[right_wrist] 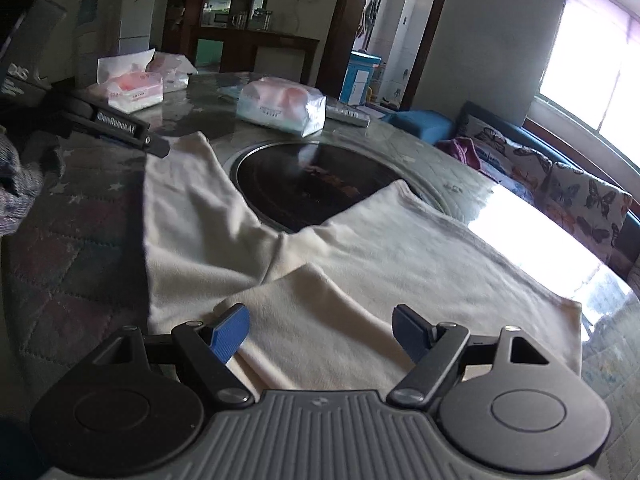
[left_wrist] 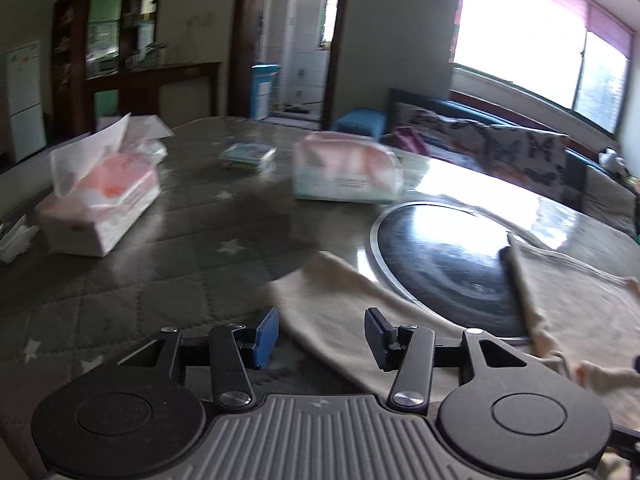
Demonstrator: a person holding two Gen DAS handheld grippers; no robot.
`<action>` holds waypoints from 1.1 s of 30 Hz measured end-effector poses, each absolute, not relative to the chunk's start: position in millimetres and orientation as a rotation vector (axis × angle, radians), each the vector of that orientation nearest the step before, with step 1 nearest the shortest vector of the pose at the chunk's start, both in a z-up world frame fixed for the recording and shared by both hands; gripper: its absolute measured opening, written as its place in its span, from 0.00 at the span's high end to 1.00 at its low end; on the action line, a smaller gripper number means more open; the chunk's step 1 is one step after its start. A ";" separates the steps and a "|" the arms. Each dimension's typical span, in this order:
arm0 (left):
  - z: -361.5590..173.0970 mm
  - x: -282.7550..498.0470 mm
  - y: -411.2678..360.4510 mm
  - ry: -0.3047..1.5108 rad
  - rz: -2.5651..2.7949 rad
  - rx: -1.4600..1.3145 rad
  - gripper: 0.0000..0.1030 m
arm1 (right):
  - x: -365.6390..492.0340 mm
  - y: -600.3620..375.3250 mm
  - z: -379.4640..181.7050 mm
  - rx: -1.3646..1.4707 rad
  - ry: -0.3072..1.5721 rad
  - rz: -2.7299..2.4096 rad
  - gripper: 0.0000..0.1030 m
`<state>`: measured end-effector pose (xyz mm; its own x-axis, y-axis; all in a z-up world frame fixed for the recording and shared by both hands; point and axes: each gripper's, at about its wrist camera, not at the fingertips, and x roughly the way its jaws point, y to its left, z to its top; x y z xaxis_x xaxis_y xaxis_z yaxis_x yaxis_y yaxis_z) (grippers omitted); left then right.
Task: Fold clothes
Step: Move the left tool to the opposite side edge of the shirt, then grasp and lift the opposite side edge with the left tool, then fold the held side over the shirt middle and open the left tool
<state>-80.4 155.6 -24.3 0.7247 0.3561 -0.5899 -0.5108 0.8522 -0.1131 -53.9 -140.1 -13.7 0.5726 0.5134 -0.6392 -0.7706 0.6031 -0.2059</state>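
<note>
A cream pair of trousers (right_wrist: 360, 256) lies flat on the round table, its two legs spread over the dark inset disc. In the left wrist view one cream leg (left_wrist: 332, 304) runs under my left gripper (left_wrist: 322, 336), which is open and empty just above the leg's end. The other leg (left_wrist: 568, 300) lies to the right. My right gripper (right_wrist: 320, 334) is open and empty, low over a folded-over flap at the waist end. The left gripper's body (right_wrist: 120, 130) shows at the far left leg in the right wrist view.
A dark round disc (left_wrist: 444, 256) sits in the table's middle. A tissue box (left_wrist: 100, 208), a soft tissue pack (left_wrist: 348, 172) and a small box (left_wrist: 248, 156) stand at the far side. A sofa (right_wrist: 560, 184) runs along the right, beyond the table edge.
</note>
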 end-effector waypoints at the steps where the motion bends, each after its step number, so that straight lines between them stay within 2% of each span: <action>1: -25.6 -79.3 159.4 0.593 0.496 -0.288 0.52 | -53.3 -141.7 -11.5 -0.492 0.565 0.790 0.22; 5: -30.8 -75.3 171.5 0.600 0.520 -0.346 0.53 | -53.9 -149.6 -3.3 -0.469 0.556 0.780 0.22; 9: -34.9 -70.3 177.7 0.602 0.535 -0.370 0.68 | -55.8 -157.0 4.0 -0.450 0.544 0.769 0.22; 11: -35.3 -69.1 178.6 0.601 0.547 -0.375 0.78 | -57.0 -160.0 6.8 -0.439 0.541 0.767 0.22; 13: -35.7 -68.7 180.1 0.598 0.557 -0.384 0.92 | -58.7 -163.9 9.7 -0.427 0.535 0.764 0.22; 15: -34.6 -69.6 181.3 0.588 0.561 -0.401 0.95 | -59.6 -168.6 12.5 -0.415 0.531 0.755 0.22; 21: 1.2 -77.1 154.4 0.489 0.440 -0.417 0.96 | -56.7 -195.6 20.2 -0.344 0.539 0.703 0.22; 27: 48.7 -75.8 84.9 0.394 0.200 -0.344 0.96 | -49.5 -233.2 21.4 -0.264 0.550 0.614 0.22; 33: 69.4 -68.1 2.9 0.381 -0.070 -0.287 0.96 | -45.8 -278.9 18.4 -0.182 0.565 0.517 0.22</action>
